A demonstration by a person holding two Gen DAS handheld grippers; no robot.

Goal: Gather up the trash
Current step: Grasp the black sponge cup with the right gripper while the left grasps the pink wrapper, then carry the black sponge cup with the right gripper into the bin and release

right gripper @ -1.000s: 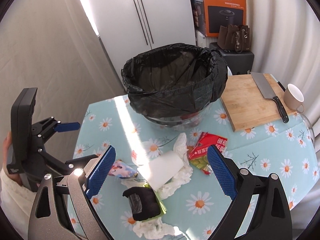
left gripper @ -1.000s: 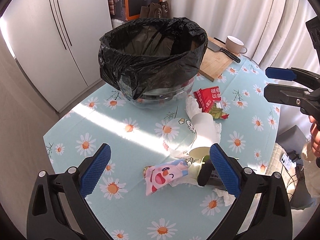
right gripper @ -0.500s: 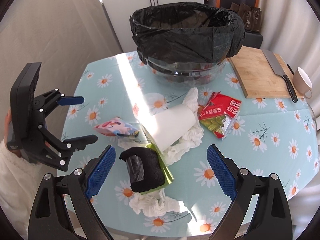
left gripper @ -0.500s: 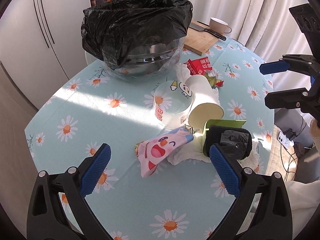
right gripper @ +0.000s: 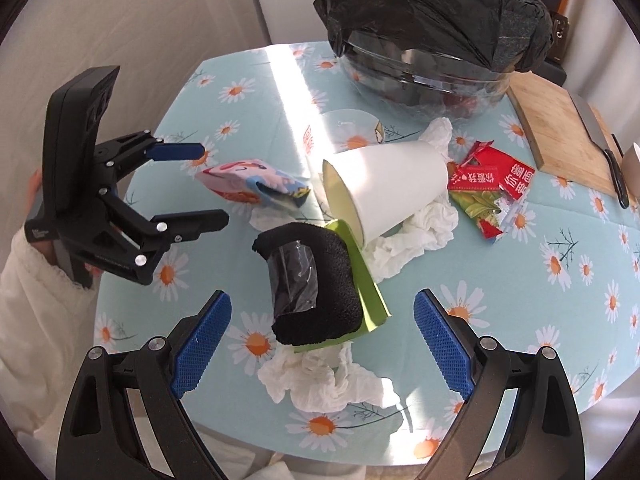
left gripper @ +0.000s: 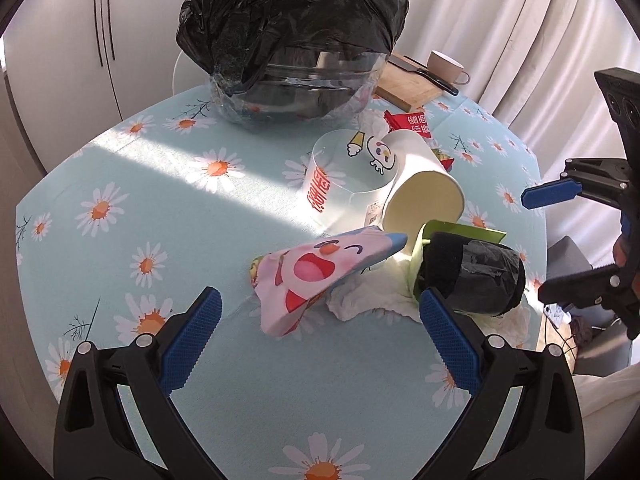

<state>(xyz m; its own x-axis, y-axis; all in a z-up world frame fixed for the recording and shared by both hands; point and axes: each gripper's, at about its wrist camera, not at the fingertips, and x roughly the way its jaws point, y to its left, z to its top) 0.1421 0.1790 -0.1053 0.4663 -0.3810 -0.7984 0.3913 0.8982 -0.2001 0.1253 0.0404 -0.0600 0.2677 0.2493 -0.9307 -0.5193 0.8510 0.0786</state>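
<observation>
A pile of trash lies on the daisy tablecloth: a pink cartoon snack bag, a tipped white paper cup, a black sponge roll on green card, crumpled tissues, and a red wrapper. A bin-bag-lined glass bowl stands at the back. My left gripper is open, just short of the pink bag. My right gripper is open, astride the sponge roll and tissue.
A clear plastic sleeve with red print leans on the cup. A wooden cutting board with a cleaver and a mug sit at the back right. The table edge is close below my right gripper.
Both grippers have come lower and closer to the trash pile. The bowl now sits higher and farther in both views. Both stay open and empty.
</observation>
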